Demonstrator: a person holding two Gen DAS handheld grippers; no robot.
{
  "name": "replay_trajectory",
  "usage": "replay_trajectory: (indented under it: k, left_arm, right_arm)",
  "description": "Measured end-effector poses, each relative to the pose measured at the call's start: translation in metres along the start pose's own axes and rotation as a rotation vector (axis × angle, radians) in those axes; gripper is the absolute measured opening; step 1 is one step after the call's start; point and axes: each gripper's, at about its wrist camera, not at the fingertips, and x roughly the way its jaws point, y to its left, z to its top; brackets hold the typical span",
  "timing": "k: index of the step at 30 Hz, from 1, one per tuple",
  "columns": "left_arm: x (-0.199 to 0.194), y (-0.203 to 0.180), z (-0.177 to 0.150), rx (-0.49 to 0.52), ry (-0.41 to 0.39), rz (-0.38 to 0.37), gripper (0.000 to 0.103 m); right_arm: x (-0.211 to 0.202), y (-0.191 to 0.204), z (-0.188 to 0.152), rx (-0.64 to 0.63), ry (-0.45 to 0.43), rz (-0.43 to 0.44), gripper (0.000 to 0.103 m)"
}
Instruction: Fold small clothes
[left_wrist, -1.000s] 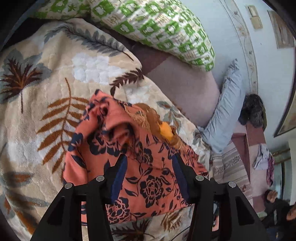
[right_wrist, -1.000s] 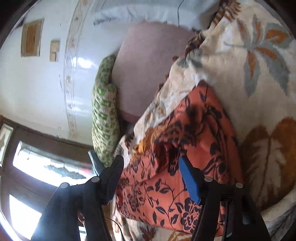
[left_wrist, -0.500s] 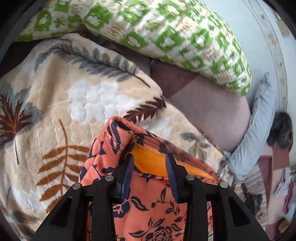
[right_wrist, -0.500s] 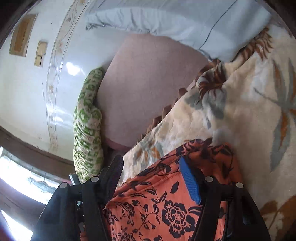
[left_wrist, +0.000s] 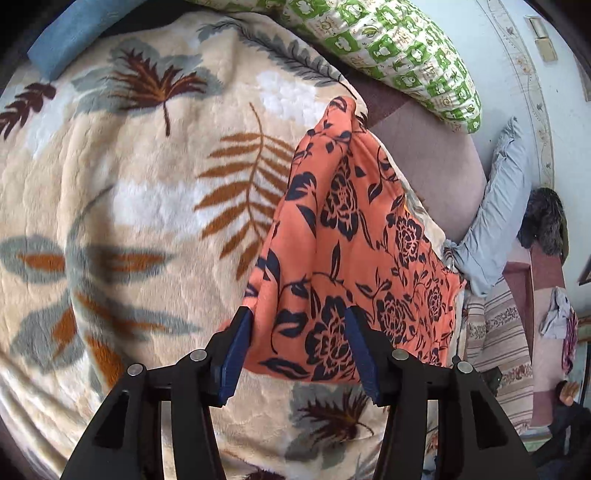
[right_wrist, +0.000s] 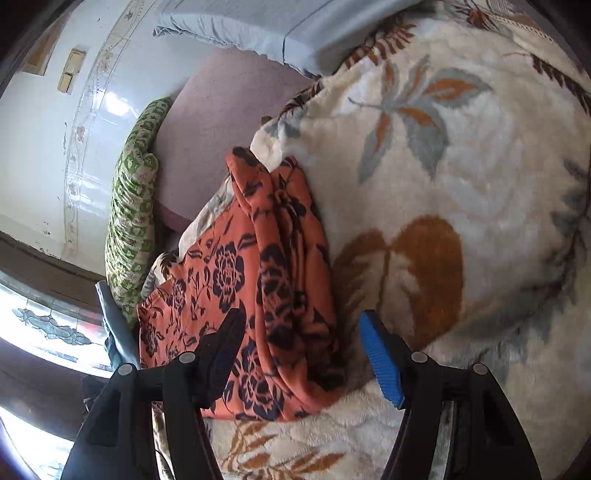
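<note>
Left wrist view. The left gripper (left_wrist: 298, 347) hangs with its jaws apart and has just been opening; the near hem of the orange floral garment (left_wrist: 343, 236) lies between the fingers (left_wrist: 236, 350), but the pads do not press on it. The garment stretches away from the fingertips as a long folded strip, its far tip rising in a loose peak. Judged by its drape, it is light, thin and limp, likely to sag and slide on itself when lifted; a firm hold is best taken at a doubled hem or corner, not on a single flat layer. Beneath it lies a plush leaf-patterned blanket (left_wrist: 129, 206), soft and yielding, which may drag at the cloth. Beyond the fingers are a green-and-white pillow (left_wrist: 399, 48), a grey pillow (left_wrist: 498, 206) and a pale tiled wall (left_wrist: 517, 74).

Right wrist view. The right gripper (right_wrist: 306, 354) is likewise spread and holds nothing. The garment (right_wrist: 258, 280) sits between and to the left of the fingers (right_wrist: 382, 363), its thick folded edge nearest the fingertips and bunched in several layers. The blanket (right_wrist: 461, 177) fills the area right of the fingers; the wall (right_wrist: 33, 129) and a bright window (right_wrist: 40, 325) lie far left.
</note>
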Motion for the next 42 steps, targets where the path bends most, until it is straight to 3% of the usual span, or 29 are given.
replay_trajectory:
  k: [3,4,5,6,8,10,13,15,16,20,22,23,25,29,34,36,38,40,42]
  left_arm:
    - [0.016,-0.001,-0.017,0.013,-0.007,0.099,0.054]
    - [0.017,-0.003,-0.021,0.016,-0.011,0.119,0.047]
    - [0.013,-0.008,-0.023,0.023,-0.025,0.145,0.039]
    - [0.010,-0.013,-0.024,0.029,-0.035,0.140,0.028]
    - [-0.009,-0.017,-0.026,0.045,-0.070,0.143,0.026]
    - [-0.011,-0.018,-0.029,0.066,-0.085,0.219,0.023]
    - [-0.001,0.002,-0.033,0.019,-0.023,0.299,0.022]
    - [-0.005,0.004,-0.032,-0.008,-0.030,0.267,0.021]
    - [-0.009,0.002,-0.032,-0.004,-0.032,0.264,0.021]
    - [-0.039,-0.019,-0.029,0.096,-0.100,0.245,0.021]
    - [-0.053,-0.034,-0.023,0.142,-0.141,0.217,0.026]
    - [-0.056,-0.042,-0.019,0.165,-0.156,0.225,0.029]
    - [-0.050,-0.061,-0.006,0.194,-0.165,0.252,0.049]
    - [-0.010,-0.086,0.026,0.197,-0.140,0.296,0.050]
    - [0.039,-0.105,0.046,0.243,-0.135,0.338,0.049]
    - [0.054,-0.109,0.051,0.284,-0.153,0.374,0.049]
    - [0.078,-0.105,0.060,0.297,-0.146,0.432,0.049]
    - [0.103,-0.090,0.071,0.256,-0.110,0.473,0.051]
    - [0.114,-0.079,0.078,0.213,-0.111,0.464,0.055]
  right_arm:
    - [0.015,0.012,-0.020,-0.066,0.052,-0.021,0.067]
    - [0.022,0.021,-0.025,-0.125,0.066,-0.093,0.061]
    - [0.025,0.032,-0.028,-0.192,0.072,-0.148,0.027]
    - [0.021,0.041,-0.028,-0.230,0.065,-0.139,0.011]
    - [-0.004,0.052,-0.026,-0.244,-0.040,-0.095,0.012]
    - [-0.013,0.044,-0.022,-0.192,-0.075,-0.080,0.012]
    - [0.017,0.019,-0.028,-0.164,0.048,-0.210,0.013]
    - [0.016,0.016,-0.032,-0.150,0.025,-0.194,0.015]
    - [0.012,0.019,-0.032,-0.142,0.019,-0.171,0.022]
    - [-0.007,0.033,-0.022,-0.187,-0.008,-0.165,0.027]
    - [-0.020,0.044,-0.010,-0.209,-0.077,-0.154,0.036]
    - [-0.021,0.052,-0.001,-0.222,-0.099,-0.156,0.045]
    - [-0.017,0.066,0.018,-0.238,-0.132,-0.163,0.052]
    - [0.019,0.086,0.056,-0.202,-0.140,-0.168,0.052]
    - [0.069,0.098,0.081,-0.264,-0.118,-0.280,0.048]
    - [0.076,0.099,0.085,-0.299,-0.142,-0.304,0.030]
    - [0.083,0.087,0.092,-0.285,-0.155,-0.365,0.025]
    - [0.096,0.060,0.100,-0.210,-0.100,-0.416,0.025]
    - [0.093,0.045,0.103,-0.159,-0.104,-0.364,0.029]
